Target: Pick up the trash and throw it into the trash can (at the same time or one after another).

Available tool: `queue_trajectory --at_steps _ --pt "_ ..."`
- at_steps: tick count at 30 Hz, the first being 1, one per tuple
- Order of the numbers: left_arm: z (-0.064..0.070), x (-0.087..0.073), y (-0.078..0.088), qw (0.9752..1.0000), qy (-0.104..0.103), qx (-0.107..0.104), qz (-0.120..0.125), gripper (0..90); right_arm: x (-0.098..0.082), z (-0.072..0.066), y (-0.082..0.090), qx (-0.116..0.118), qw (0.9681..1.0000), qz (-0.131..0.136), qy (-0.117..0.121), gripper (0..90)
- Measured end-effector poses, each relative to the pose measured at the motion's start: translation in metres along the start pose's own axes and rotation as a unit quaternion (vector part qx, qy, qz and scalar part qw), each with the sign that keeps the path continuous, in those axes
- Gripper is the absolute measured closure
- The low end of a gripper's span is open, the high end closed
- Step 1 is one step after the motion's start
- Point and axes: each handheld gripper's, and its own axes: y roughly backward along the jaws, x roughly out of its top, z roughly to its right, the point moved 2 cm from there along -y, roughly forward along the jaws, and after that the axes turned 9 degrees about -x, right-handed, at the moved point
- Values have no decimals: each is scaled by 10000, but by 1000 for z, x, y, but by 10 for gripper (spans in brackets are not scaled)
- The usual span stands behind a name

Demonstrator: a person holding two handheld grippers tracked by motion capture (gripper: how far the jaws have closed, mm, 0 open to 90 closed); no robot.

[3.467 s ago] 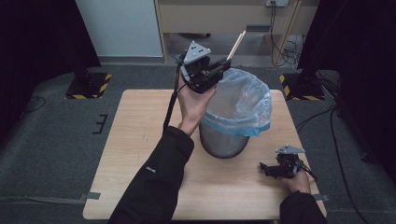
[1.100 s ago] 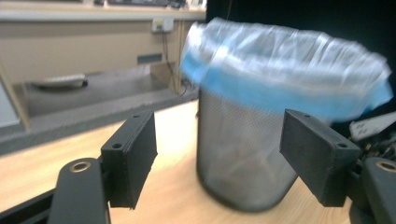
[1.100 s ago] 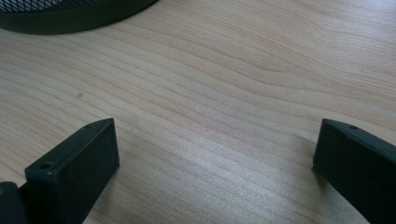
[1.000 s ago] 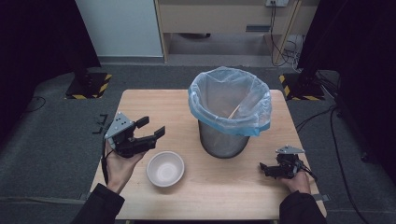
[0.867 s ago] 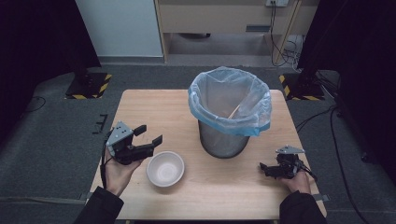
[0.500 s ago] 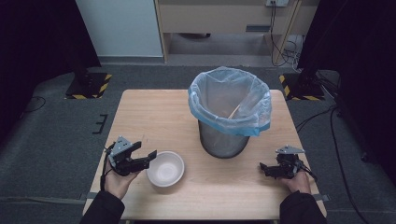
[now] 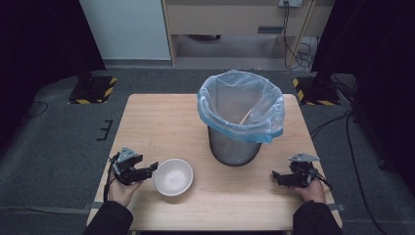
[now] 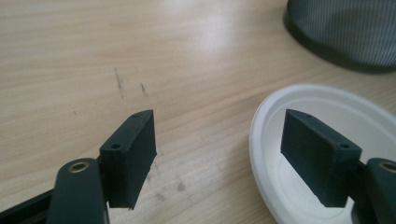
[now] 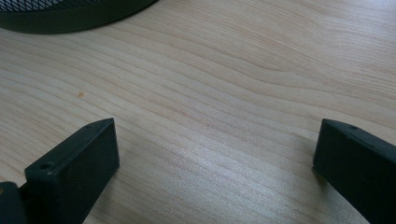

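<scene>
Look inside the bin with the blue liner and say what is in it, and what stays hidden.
Inside the bin, one thin, pale stick leans against the liner. The liner's folds and the near rim cover the bottom, so anything lying there cannot be seen.

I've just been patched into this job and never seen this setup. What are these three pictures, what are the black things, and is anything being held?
There is no robot arm here: a person holds a two-jaw claw in each hand at a wooden table. The high view looks down from above the person's side. The other two pictures come from cameras riding on each claw, looking along its black jaws.

On the table stand a mesh bin lined with a blue bag, a thin stick inside it, and a white bowl.

The left claw is open, one jaw over the bowl's rim, one outside it, not gripping. The right claw rests open, with bare wood between its jaws. Nothing is held.
</scene>
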Motion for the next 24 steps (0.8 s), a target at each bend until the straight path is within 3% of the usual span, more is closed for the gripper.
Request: queue_trajectory --at_steps 7,11,18,24 --pt "1 -6 -16 9987 -158 -78 -485 298 0 0 0 17 10000 -8 4 4" --pt "3 -6 -19 9981 -169 -142 -577 345 0 0 0 18 10000 -6 10 4" --pt "6 -8 -22 9969 22 -279 -735 486 0 0 0 18 10000 -7 9 4" --pt "11 -7 -26 9947 -1 -322 -973 625 0 0 0 19 10000 -7 9 4"
